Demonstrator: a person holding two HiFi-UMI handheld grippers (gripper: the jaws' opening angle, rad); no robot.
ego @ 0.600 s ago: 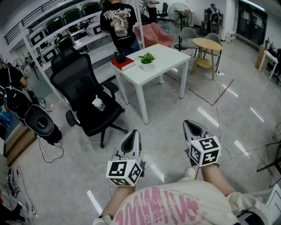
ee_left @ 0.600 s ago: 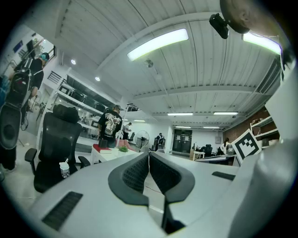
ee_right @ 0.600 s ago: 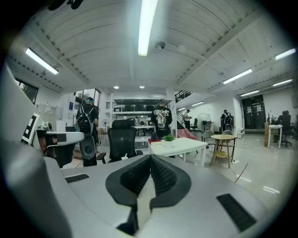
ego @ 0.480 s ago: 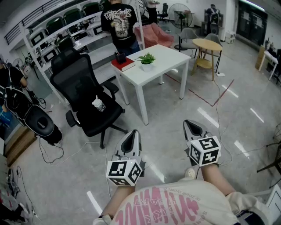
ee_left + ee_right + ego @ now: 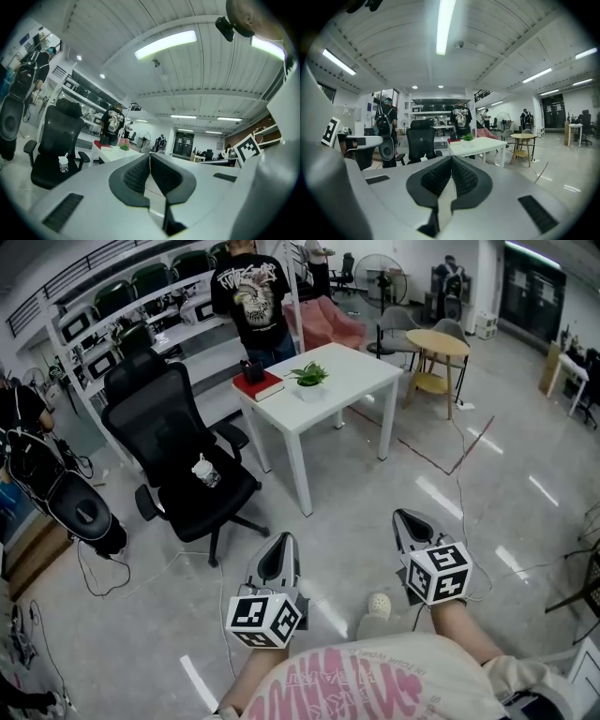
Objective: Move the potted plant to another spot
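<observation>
A small potted plant (image 5: 310, 378) in a white pot stands on a white table (image 5: 352, 381) far ahead, beside a red book (image 5: 259, 384) with a dark holder on it. The plant also shows small in the left gripper view (image 5: 124, 147) and the right gripper view (image 5: 467, 137). My left gripper (image 5: 278, 556) and right gripper (image 5: 410, 519) hang low over the floor, well short of the table. Both are shut with nothing between the jaws. In their own views the left gripper (image 5: 150, 155) and right gripper (image 5: 451, 158) show pads pressed together.
A black office chair (image 5: 173, 442) with a small cup (image 5: 203, 471) on its seat stands left of the table. A person in a black shirt (image 5: 251, 296) stands behind the table. A round wooden table (image 5: 439, 345), shelving (image 5: 103, 324) and floor cables (image 5: 464, 465) lie around.
The view has shifted: the table and chair sit a little further left and up. Both grippers are lower in the picture, and a shoe now shows between them.
</observation>
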